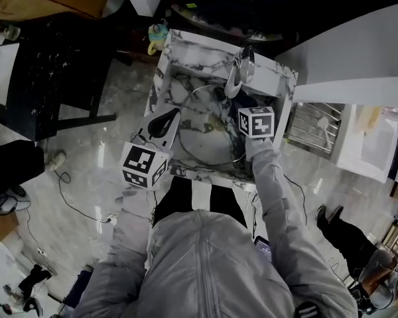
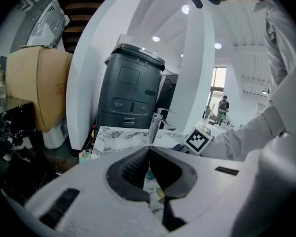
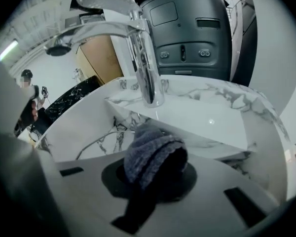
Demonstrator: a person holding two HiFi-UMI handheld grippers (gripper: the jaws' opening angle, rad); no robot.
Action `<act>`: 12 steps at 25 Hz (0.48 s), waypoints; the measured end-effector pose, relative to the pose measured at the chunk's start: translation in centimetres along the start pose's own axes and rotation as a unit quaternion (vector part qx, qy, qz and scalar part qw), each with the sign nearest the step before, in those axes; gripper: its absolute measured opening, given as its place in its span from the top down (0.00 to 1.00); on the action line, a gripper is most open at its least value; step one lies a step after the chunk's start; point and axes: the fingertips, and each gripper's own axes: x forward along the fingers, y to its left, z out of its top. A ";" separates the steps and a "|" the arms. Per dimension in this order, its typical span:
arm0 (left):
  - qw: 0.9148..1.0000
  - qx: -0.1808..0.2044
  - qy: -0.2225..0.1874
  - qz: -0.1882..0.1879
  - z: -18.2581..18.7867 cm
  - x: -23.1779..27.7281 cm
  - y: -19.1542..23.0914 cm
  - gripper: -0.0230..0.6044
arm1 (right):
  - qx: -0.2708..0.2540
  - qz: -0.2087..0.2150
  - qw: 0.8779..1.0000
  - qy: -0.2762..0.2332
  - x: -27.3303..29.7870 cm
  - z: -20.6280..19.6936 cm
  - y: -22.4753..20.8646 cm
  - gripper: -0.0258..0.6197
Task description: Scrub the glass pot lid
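The glass pot lid [image 1: 209,136] lies flat in the marble sink [image 1: 186,78], its thin metal rim showing as a ring. My right gripper [image 1: 247,105] hangs over the sink's back right, below the faucet, and is shut on a blue-grey cloth [image 3: 155,157] that bulges out past the jaws. A curved bit of the lid's rim [image 3: 96,143] shows beyond it. My left gripper [image 1: 174,116] is at the sink's left side by the lid's edge. In the left gripper view its jaws [image 2: 149,151] meet at the tips, and I see nothing between them.
A chrome faucet [image 1: 237,71] arches over the sink from the back ledge. A dish rack [image 1: 312,128] stands to the right. Behind the sink are a dark appliance [image 2: 130,88] and a cardboard box [image 2: 39,88]. A yellow-teal item [image 1: 158,38] sits beyond the back left corner.
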 end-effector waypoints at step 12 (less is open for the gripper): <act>1.000 -0.003 0.007 0.007 -0.9 -1.0 0.6 0.92 | 0.002 -0.003 1.000 0.005 3.6 -0.2 0.7 0.89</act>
